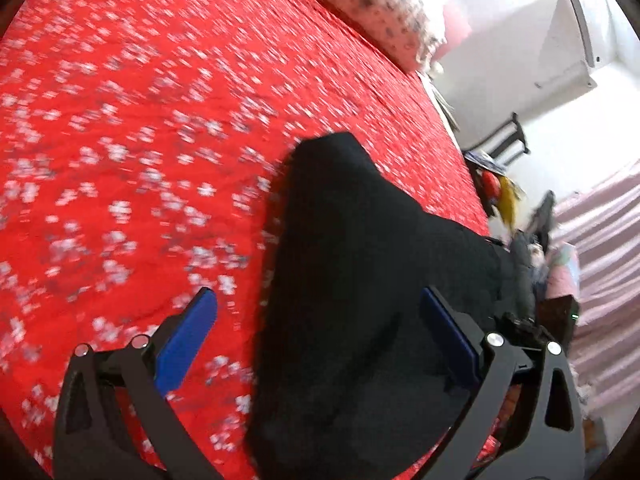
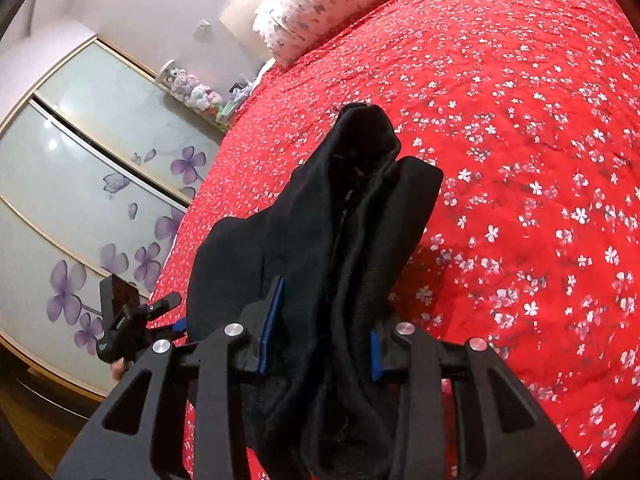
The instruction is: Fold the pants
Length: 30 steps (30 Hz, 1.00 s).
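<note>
The black, thick fabric pants (image 2: pixel 320 232) lie bunched on the red flower-print bedspread (image 2: pixel 520 120), one end gathered between the right tongs (image 2: pixel 320 332), which clamp it. The left tongs (image 1: pixel 320 328) stand wide apart above the cloth. To fold well, the left should probably pinch the free edge before lifting. Only the right view shows the layered folds and the flowered wardrobe doors (image 2: pixel 80 200); the left shows the pink curtain (image 1: pixel 600 260).

Black pants (image 2: pixel 352 240), bunched into thick lengthwise folds, raised off the red floral bed (image 2: pixel 520 120), one end reaching toward the pillow, near end clamped in folds.
</note>
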Tool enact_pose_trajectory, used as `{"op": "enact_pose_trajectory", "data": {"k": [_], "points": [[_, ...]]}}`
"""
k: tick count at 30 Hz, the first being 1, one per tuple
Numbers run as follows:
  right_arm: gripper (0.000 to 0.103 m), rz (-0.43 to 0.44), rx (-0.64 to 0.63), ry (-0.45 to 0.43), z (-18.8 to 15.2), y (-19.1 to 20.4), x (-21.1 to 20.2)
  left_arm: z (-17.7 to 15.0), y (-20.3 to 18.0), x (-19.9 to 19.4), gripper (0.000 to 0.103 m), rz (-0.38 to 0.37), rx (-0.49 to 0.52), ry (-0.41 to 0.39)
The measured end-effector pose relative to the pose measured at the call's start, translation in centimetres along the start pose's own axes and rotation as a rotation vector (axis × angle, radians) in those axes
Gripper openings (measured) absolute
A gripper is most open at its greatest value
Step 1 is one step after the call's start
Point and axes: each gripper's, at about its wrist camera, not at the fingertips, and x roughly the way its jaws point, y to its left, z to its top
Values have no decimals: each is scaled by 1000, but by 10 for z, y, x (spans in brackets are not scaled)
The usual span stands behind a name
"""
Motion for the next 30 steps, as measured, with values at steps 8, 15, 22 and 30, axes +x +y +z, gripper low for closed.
{"op": "enact_pose_trajectory", "data": {"k": [8,15,22,30], "points": [[36,-17,25,7,-2,-9,2,5,4,30,96,-216,-62,102],[37,12,119,17,-4,-27,8,4,6,35,69,-185,-97,88],[45,27,177,37,-8,-41,17,-5,-3,29,49,-151,-90,54],[38,71,201,6,-12,-43,18,-10,-29,23,26,-54,27,-1]]}}
